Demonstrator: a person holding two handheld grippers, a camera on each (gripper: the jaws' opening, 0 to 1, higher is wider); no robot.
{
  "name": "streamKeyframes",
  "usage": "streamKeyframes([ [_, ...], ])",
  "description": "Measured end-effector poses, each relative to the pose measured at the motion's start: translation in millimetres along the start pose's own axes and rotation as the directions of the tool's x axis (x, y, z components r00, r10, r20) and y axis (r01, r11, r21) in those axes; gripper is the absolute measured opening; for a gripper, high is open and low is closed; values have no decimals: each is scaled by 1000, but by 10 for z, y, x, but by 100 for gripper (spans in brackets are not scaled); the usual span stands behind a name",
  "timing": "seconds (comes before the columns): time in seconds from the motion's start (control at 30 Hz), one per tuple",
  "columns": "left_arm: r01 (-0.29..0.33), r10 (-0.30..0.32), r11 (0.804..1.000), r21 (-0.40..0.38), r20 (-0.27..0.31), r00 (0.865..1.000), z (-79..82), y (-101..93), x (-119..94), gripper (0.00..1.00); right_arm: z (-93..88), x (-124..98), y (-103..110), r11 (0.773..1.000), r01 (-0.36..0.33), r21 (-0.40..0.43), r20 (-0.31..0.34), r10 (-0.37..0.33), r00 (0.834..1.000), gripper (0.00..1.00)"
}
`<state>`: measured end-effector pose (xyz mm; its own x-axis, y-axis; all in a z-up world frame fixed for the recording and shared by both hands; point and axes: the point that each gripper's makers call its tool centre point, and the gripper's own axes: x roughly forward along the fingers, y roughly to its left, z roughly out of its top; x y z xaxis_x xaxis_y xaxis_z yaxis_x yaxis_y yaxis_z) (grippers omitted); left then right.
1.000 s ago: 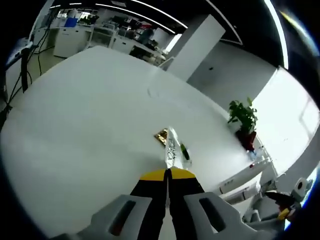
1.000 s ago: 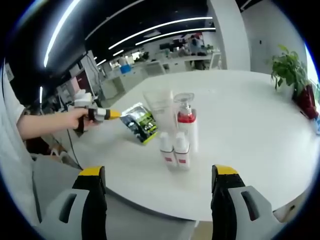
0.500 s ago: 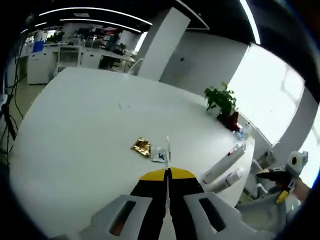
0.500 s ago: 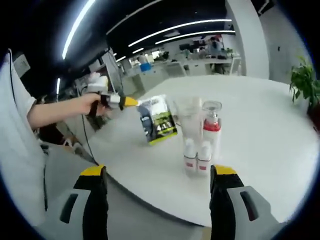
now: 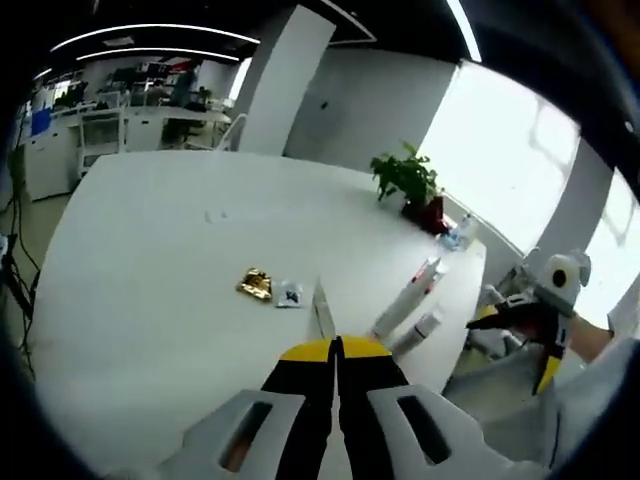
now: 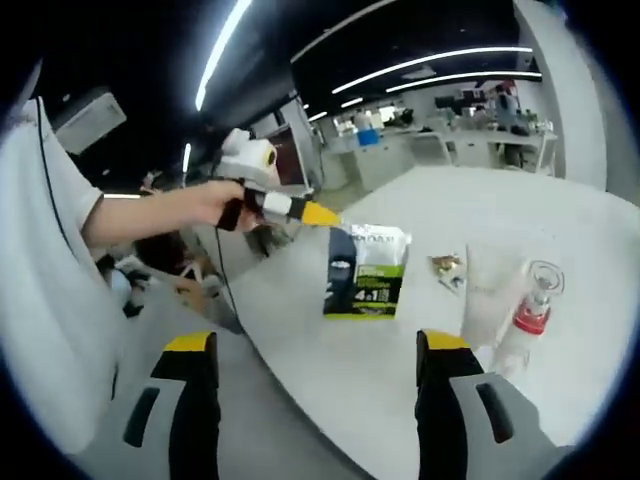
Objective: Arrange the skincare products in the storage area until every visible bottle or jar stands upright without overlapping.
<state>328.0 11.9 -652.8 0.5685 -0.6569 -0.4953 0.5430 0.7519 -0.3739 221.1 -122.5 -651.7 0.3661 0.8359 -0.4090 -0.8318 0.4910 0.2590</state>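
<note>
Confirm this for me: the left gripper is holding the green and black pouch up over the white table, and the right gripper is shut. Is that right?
One thing is wrong: the right gripper is open, its jaws wide apart in the right gripper view. The left gripper does hold the green and black pouch up over the white table.

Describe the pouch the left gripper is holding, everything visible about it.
The pouch is a flat, glossy sachet with a crinkled silver top edge, a dark upper panel and a green lower panel printed "4in1". It hangs upright, lifted clear of the white table, pinched at its upper corner by the left gripper, whose yellow-tipped jaws are closed on it. In the left gripper view it shows edge-on as a thin pale sliver above the jaws.
</note>
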Motion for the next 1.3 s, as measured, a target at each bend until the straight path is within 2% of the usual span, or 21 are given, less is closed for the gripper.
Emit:
streamKeyframes([
  [0.2,74,-74,997,24,-19,997,-3,-238,-162,2,-67,148,15,998,-57,-10,-29,56,998,83],
  [0.33,138,-138,990,6,2,990,38,-434,-293,2,-121,244,22,996,-90,10,-30,90,995,83],
  [0.6,241,-240,970,-35,41,970,86,-877,-495,2,-85,426,-48,986,-150,68,31,149,988,82],
  [0.77,281,-279,959,-38,58,959,97,-1109,-570,2,-69,517,-91,981,-185,64,52,182,982,77],
  [0.9,317,-313,947,-51,71,947,102,-1247,-614,2,-35,575,-99,970,-232,71,98,225,970,70],
  [1.0,340,-334,938,-70,86,939,112,-1316,-641,2,-53,580,-106,964,-252,81,108,243,964,62],
  [1.03,351,-343,933,-80,94,935,120,-1343,-651,2,-49,568,-86,961,-266,78,121,256,959,58],
  [1.13,371,-360,924,-96,108,926,137,-1395,-662,2,12,502,40,932,-352,91,194,330,924,46],
  [1.3,412,-397,903,-125,132,909,180,-1461,-671,2,58,466,118,920,-389,48,223,370,902,24],
])
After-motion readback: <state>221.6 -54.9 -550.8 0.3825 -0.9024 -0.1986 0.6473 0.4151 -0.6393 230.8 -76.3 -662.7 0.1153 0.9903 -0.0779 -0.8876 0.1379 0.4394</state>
